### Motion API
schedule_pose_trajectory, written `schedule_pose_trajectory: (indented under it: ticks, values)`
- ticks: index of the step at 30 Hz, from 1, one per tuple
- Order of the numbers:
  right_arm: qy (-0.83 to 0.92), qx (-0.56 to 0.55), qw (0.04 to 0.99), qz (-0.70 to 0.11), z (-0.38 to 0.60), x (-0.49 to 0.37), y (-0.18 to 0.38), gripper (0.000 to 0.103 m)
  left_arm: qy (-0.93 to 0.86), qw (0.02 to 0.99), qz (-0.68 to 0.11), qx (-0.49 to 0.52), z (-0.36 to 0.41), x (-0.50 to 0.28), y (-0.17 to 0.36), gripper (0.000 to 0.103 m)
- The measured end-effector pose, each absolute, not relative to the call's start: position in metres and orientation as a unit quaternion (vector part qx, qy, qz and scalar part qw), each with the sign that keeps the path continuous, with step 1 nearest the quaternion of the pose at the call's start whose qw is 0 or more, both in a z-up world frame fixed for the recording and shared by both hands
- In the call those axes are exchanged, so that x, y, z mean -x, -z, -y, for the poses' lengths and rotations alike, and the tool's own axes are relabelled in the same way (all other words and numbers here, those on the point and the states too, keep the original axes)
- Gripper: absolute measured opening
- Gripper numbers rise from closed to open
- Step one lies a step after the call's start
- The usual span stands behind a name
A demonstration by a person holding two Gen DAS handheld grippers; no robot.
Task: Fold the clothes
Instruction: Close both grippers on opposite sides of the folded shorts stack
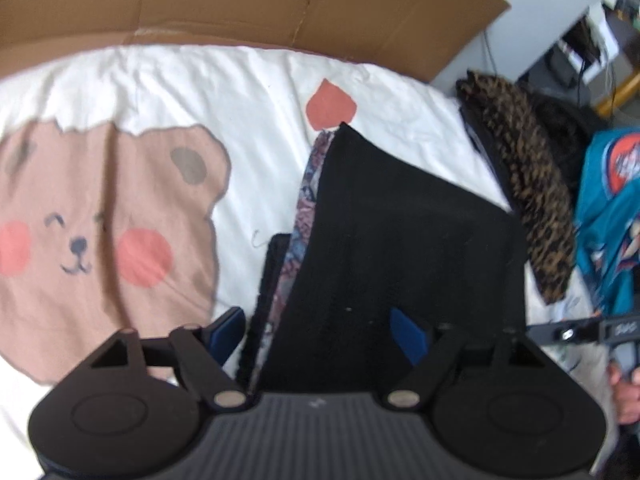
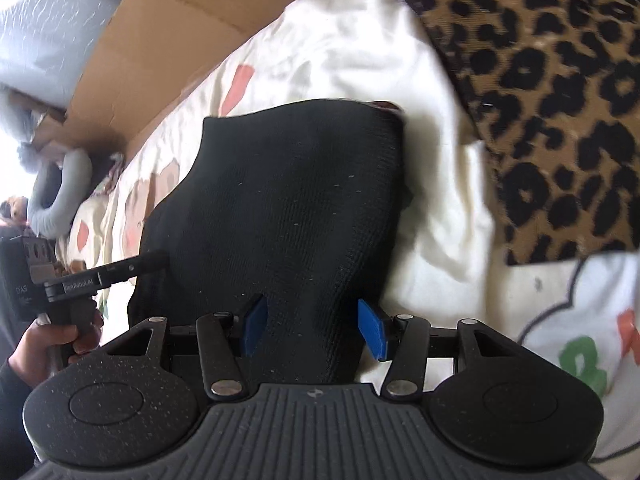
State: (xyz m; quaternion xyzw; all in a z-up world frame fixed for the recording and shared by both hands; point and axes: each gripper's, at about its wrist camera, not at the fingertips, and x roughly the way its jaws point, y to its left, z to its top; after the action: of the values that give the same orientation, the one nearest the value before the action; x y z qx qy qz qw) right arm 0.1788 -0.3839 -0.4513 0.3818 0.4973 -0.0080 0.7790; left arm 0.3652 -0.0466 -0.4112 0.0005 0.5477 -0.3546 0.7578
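Note:
A folded black knit garment (image 1: 400,240) with a patterned inner layer (image 1: 308,200) lies on the white bear-print sheet (image 1: 120,80). My left gripper (image 1: 318,334) straddles the garment's near end, and its blue pads (image 1: 226,332) stand wide against both sides of the thick fold. In the right wrist view the same black garment (image 2: 288,200) narrows into my right gripper (image 2: 312,330), bunched between the blue pads (image 2: 372,330). The left gripper (image 2: 120,268), held in a hand (image 2: 52,340), reaches the garment's left edge there. The right gripper's finger (image 1: 580,330) shows at the garment's right.
A folded leopard-print garment (image 2: 560,100) lies just right of the black one, and a teal jersey (image 1: 612,208) lies beyond it. A cardboard sheet (image 1: 240,0) stands along the bed's far edge. A grey neck pillow (image 2: 56,200) sits at the bed's far left.

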Motion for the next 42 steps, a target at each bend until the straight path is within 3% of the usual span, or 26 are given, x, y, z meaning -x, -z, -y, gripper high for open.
schedule_pose_trajectory:
  ticks: [14,19,21,24,31,33,35,39,41,42]
  values:
    - [0.055,-0.474,0.750,-0.458,0.398,-0.152,0.477,0.056,0.367,0.743,-0.556,0.064,0.043,-0.380,0.427,0.081]
    - [0.030,-0.494,0.750,-0.439,0.399,-0.153,0.489,0.055,0.371,0.744,-0.553,0.044,0.048,-0.379,0.426,0.077]
    - [0.033,-0.483,0.753,-0.445,0.402,-0.153,0.489,0.021,0.372,0.743,-0.555,0.041,0.049,-0.380,0.426,0.076]
    - [0.040,-0.493,0.750,-0.440,0.415,-0.144,0.487,0.011,0.373,0.744,-0.553,0.037,0.049,-0.379,0.426,0.075]
    - [0.027,-0.521,0.740,-0.424,0.426,-0.137,0.489,0.017,0.376,0.737,-0.559,0.052,0.046,-0.382,0.427,0.075]
    - [0.015,-0.530,0.735,-0.422,0.424,-0.136,0.492,0.037,0.376,0.733,-0.563,0.062,0.045,-0.384,0.429,0.075]
    - [0.007,-0.537,0.730,-0.423,0.420,-0.137,0.497,0.043,0.379,0.729,-0.567,0.069,0.045,-0.387,0.430,0.074]
    - [-0.010,-0.538,0.727,-0.425,0.413,-0.143,0.502,0.043,0.384,0.718,-0.576,0.081,0.047,-0.392,0.431,0.077]
    - [-0.013,-0.545,0.725,-0.421,0.411,-0.145,0.504,0.042,0.383,0.719,-0.575,0.076,0.049,-0.394,0.430,0.070]
    - [-0.012,-0.541,0.728,-0.422,0.411,-0.146,0.502,0.033,0.383,0.721,-0.573,0.069,0.051,-0.393,0.429,0.061]
